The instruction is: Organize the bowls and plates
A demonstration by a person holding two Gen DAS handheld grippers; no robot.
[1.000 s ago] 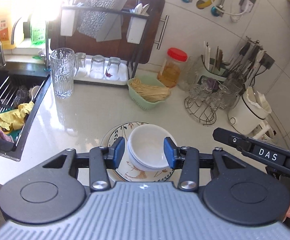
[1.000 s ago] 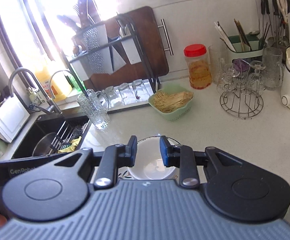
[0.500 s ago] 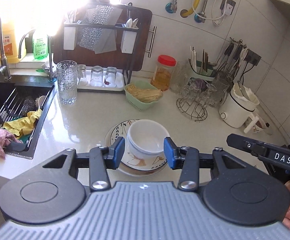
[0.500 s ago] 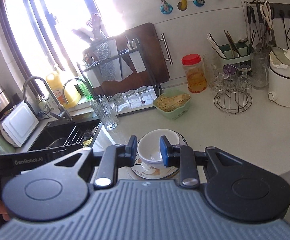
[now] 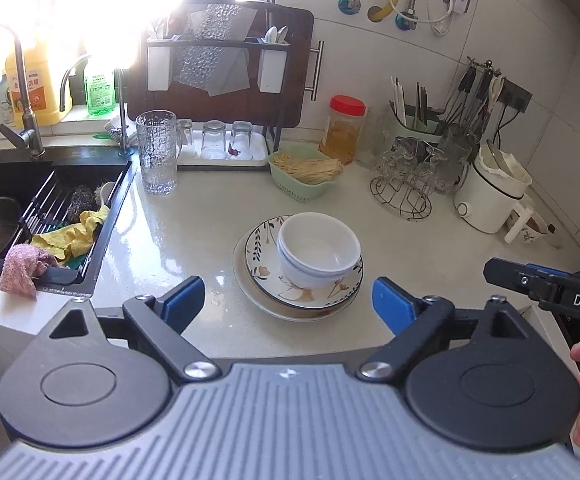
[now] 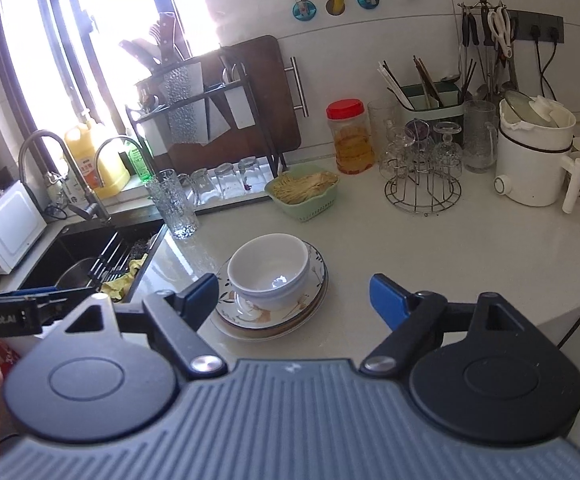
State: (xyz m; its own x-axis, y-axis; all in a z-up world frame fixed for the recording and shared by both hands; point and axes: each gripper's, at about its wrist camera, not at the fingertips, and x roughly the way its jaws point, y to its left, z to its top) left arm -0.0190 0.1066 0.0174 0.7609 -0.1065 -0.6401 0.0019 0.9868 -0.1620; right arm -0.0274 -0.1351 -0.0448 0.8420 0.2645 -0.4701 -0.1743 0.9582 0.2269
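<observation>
Both grippers are opening wide: the left gripper [image 5: 288,306] and right gripper [image 6: 291,300] are gripping nothing. The white bowls [image 5: 318,249] are sitting nested on the stacked plates [image 5: 290,292] at frame centre, on the counter [image 5: 194,216] beyond the pads.

Stacked bowls [image 5: 317,250] on stacked plates [image 5: 268,280] mid-counter [image 5: 194,232], sink [image 5: 6,208] left, basket [image 5: 303,176] behind.
</observation>
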